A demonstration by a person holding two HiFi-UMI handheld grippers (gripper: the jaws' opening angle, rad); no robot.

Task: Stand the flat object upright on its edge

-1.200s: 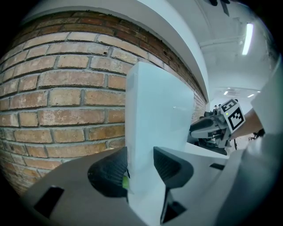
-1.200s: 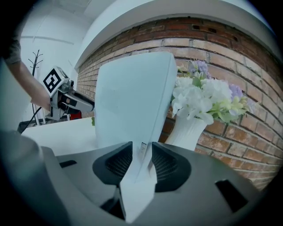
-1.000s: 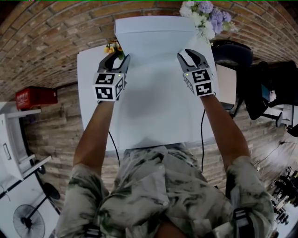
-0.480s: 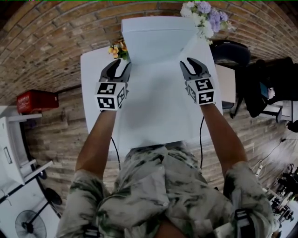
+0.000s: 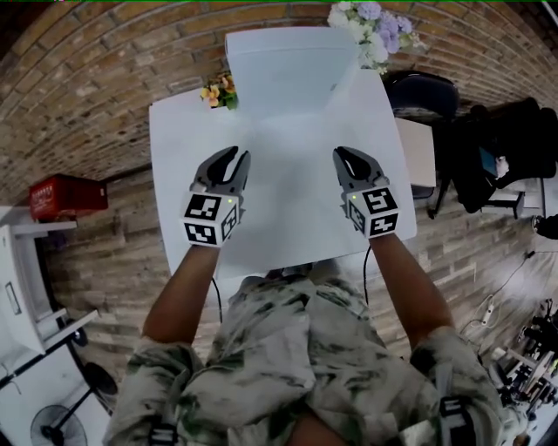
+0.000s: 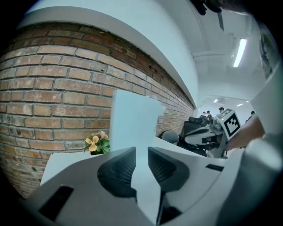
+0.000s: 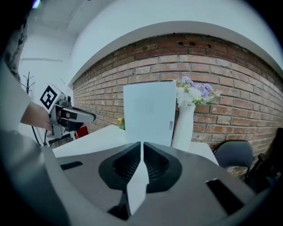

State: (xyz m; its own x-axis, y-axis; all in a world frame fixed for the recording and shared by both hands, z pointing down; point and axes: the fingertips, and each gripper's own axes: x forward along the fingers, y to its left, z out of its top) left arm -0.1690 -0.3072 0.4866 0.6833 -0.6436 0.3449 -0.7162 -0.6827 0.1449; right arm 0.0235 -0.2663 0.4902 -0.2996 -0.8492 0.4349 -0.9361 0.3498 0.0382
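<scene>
The flat white board (image 5: 288,70) stands upright on its edge at the far end of the white table (image 5: 179,148), free of both grippers. It rises ahead in the left gripper view (image 6: 132,123) and in the right gripper view (image 7: 148,117). My left gripper (image 5: 231,158) hovers over the table's near left part; its jaws (image 6: 141,152) have just been closing and still show a gap, with nothing between them. My right gripper (image 5: 346,158) is at the near right, and its jaws (image 7: 142,148) have just closed to a thin slit, empty.
A small pot of yellow flowers (image 5: 220,91) sits left of the board. A white vase of pale flowers (image 5: 366,26) stands at its right (image 7: 183,123). A brick wall lies behind, a dark chair (image 5: 427,96) to the right, a red box (image 5: 65,196) on the floor to the left.
Both grippers have drawn back from the board's sides toward the person. Both pairs of jaws have narrowed, the right pair almost fully. The board stays standing.
</scene>
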